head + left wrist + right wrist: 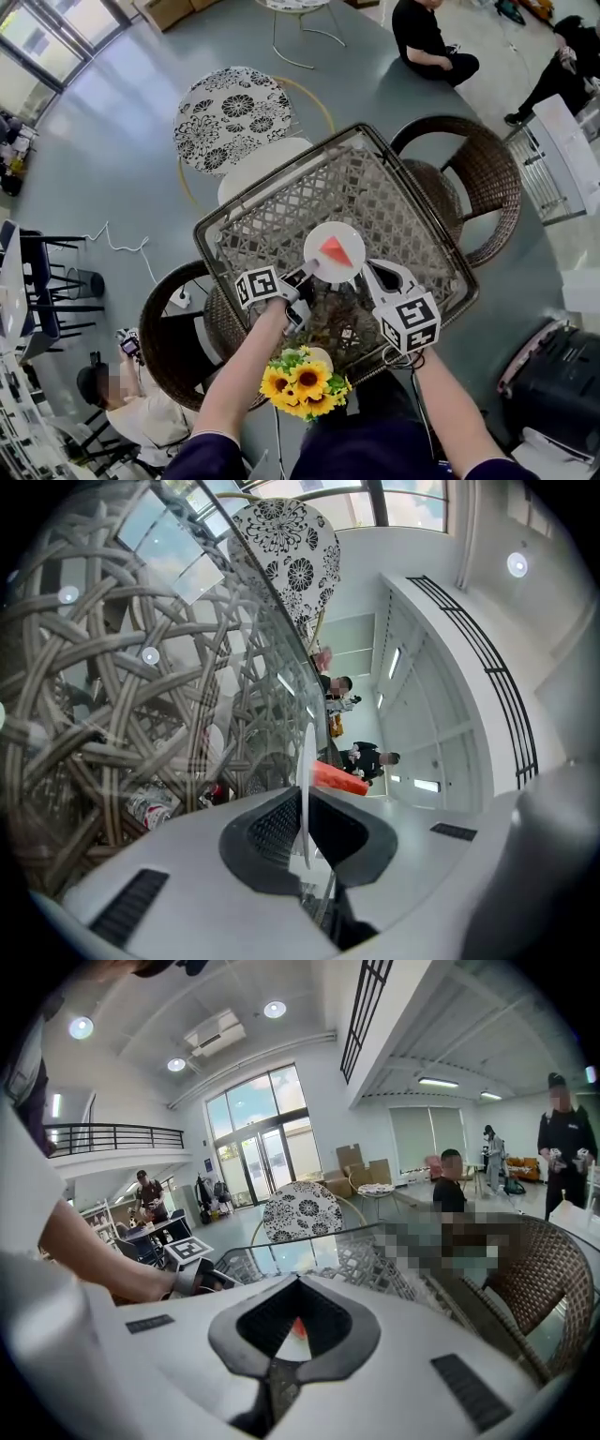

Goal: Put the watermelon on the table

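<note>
Red triangular wedge of watermelon, flat and bright, lying near the middle of a round white plate; in the left gripper view, watermelon as a thin red sliver past the edge-on plate; in the right gripper view, watermelon as a small red spot behind the jaws. Sits above the centre of the square glass-topped wicker bench; cannot tell whether the plate touches the glass.

Left gripper clamped on the plate's near-left rim, the thin white edge pinched between its jaws; right gripper closed on the near-right rim.

Print: black-and-white square markers on the two gripper cubes.

Close by: bunch of yellow sunflowers at the bench's near edge, between the forearms; brown wicker armchairs at the bench's right side and near-left side; round black-and-white floral chair back beyond the far-left corner. Farther off on the grey floor, a seated person in black.
</note>
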`<state>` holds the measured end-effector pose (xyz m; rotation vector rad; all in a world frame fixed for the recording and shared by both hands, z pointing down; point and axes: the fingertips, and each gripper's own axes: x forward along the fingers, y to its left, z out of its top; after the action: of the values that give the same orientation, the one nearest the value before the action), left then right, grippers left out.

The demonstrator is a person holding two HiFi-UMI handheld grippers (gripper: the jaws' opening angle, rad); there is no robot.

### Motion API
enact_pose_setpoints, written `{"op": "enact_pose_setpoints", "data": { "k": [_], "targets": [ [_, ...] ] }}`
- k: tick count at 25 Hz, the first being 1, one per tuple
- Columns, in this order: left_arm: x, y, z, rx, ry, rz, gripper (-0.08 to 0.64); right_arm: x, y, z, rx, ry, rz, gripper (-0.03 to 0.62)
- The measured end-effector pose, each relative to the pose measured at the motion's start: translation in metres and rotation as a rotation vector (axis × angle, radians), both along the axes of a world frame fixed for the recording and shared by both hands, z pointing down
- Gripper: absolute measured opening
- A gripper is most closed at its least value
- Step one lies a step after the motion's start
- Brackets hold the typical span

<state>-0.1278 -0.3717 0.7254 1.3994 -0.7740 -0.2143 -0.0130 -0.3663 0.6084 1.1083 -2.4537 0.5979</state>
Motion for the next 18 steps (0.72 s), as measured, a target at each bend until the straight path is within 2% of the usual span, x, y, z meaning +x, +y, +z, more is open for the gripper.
{"op": "enact_pose_setpoints", "data": {
  "k": [10, 18],
  "targets": [
    [0.001, 0.0, 0.01, -0.026, -0.003, -0.013, 0.015, 0.003, -0.003, 0.007, -0.018, 0.001, -0.003, 0.003],
    [0.002, -0.001, 0.012, -0.041, -0.14, 0.031, 0.016, -0.002, -0.004, 0.001, -0.021, -0.02, -0.011, 0.003]
  ]
}}
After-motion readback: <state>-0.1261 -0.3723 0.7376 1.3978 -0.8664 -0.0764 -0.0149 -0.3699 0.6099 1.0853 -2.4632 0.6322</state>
